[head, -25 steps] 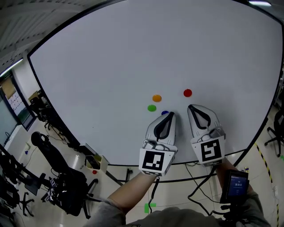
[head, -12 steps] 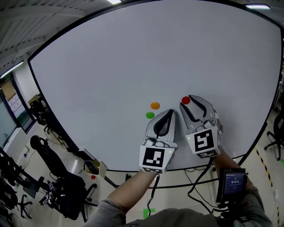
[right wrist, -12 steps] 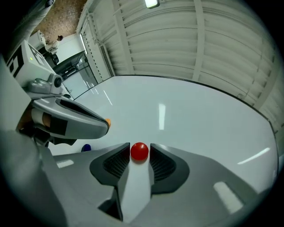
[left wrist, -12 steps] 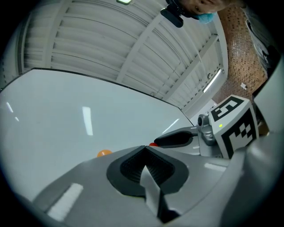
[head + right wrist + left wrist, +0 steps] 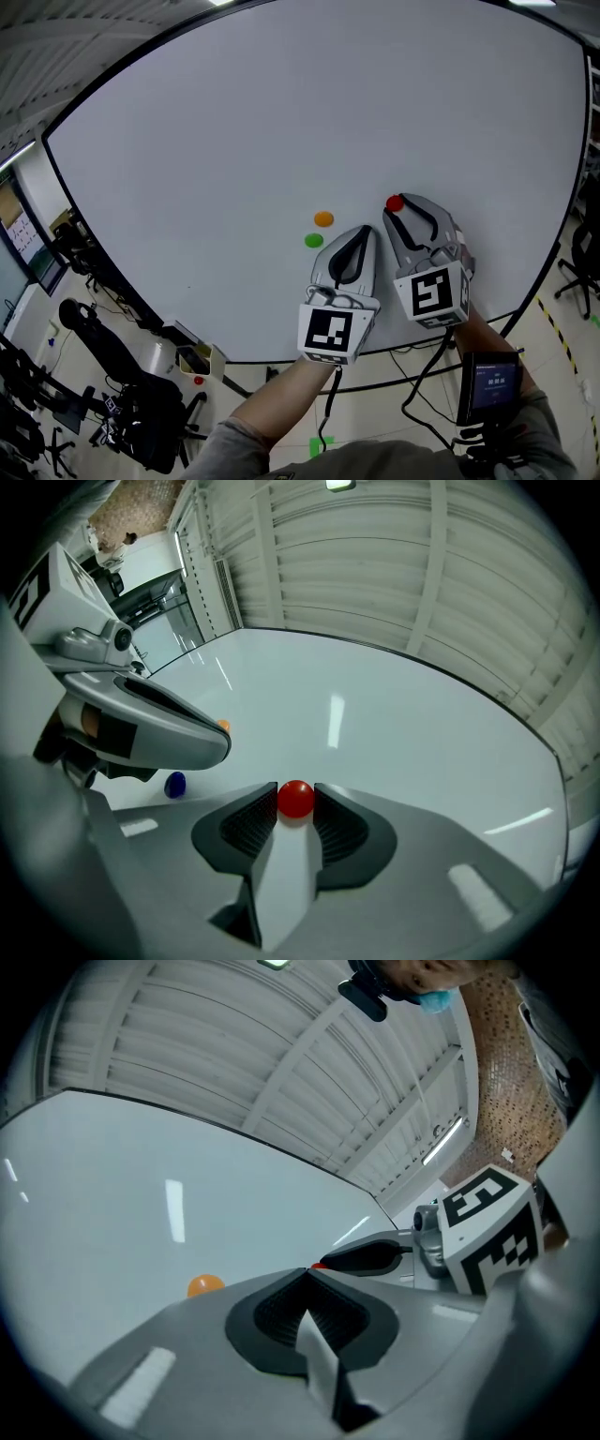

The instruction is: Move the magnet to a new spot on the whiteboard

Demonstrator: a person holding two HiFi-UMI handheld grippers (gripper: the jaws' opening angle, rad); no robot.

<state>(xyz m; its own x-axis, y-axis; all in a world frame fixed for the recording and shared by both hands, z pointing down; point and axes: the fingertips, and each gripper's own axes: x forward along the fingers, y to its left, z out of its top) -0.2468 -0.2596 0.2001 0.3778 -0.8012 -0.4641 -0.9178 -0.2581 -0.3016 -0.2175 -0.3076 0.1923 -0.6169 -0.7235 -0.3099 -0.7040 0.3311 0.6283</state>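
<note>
A big whiteboard (image 5: 234,122) fills most of the head view, with office chairs (image 5: 112,375) on the floor at 8 o'clock. The red magnet (image 5: 395,202) sticks to the board at about 3 o'clock from its middle.

A second ago the magnet sat alone, just past the tips of the right gripper (image 5: 398,208). Now it sits right between those tips. The jaws have just been closing, and both pads press on it.

The orange magnet (image 5: 323,218) is at 9 o'clock from the red one and the green magnet (image 5: 314,240) at 8 o'clock. The left gripper (image 5: 364,231) lies near at 7 o'clock, its jaws tight together with nothing in them. The blue magnet (image 5: 174,785) showed in the head view before; now only the right gripper view shows it.
</note>
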